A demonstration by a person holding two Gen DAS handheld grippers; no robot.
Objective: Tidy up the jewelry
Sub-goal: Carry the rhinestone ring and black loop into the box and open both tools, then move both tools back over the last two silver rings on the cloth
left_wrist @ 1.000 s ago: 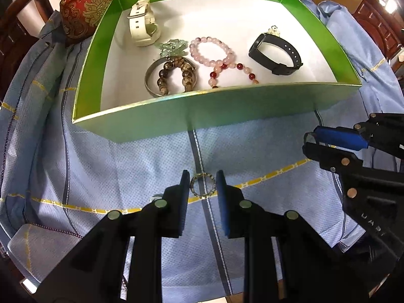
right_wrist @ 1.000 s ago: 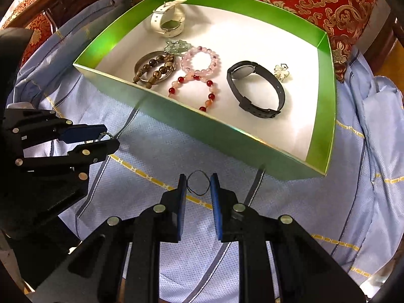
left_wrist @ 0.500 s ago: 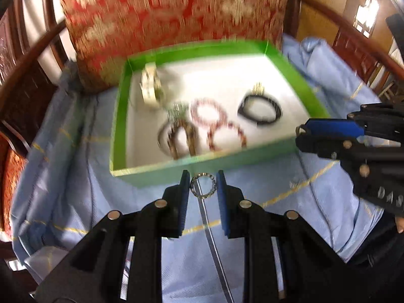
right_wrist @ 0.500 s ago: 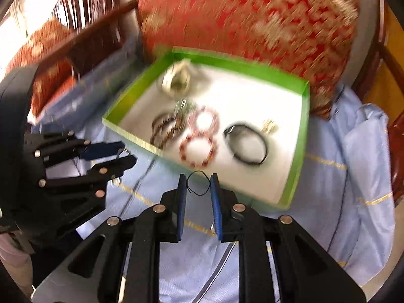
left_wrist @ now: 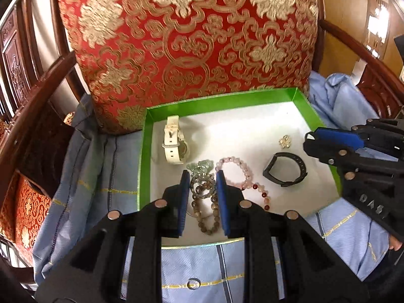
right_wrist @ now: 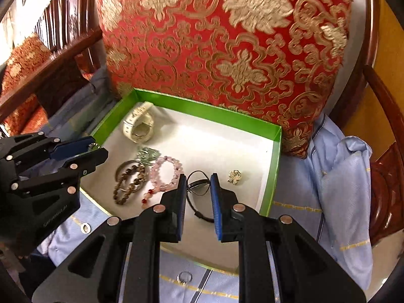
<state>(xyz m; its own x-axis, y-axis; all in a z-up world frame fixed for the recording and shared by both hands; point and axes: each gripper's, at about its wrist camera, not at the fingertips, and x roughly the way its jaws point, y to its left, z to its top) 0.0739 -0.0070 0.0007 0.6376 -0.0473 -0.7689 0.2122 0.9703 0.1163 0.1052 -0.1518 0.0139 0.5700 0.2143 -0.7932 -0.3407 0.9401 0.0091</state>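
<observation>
Jaws of left gripper point(left_wrist: 201, 185) pinch a beaded ring point(left_wrist: 202, 186); right gripper point(right_wrist: 198, 185) pinches a thin black loop point(right_wrist: 199, 186). Both hang above the green tray point(left_wrist: 144, 166) holding bracelets and watches, backed by a red cushion point(left_wrist: 186, 32).

right gripper point(right_wrist: 197, 180) pinching thin black ring point(right_wrist: 198, 179), green tray point(right_wrist: 275, 166)

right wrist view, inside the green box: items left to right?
White watch → brown bead bracelet → pink bead bracelet → black band → gold charm.
</observation>
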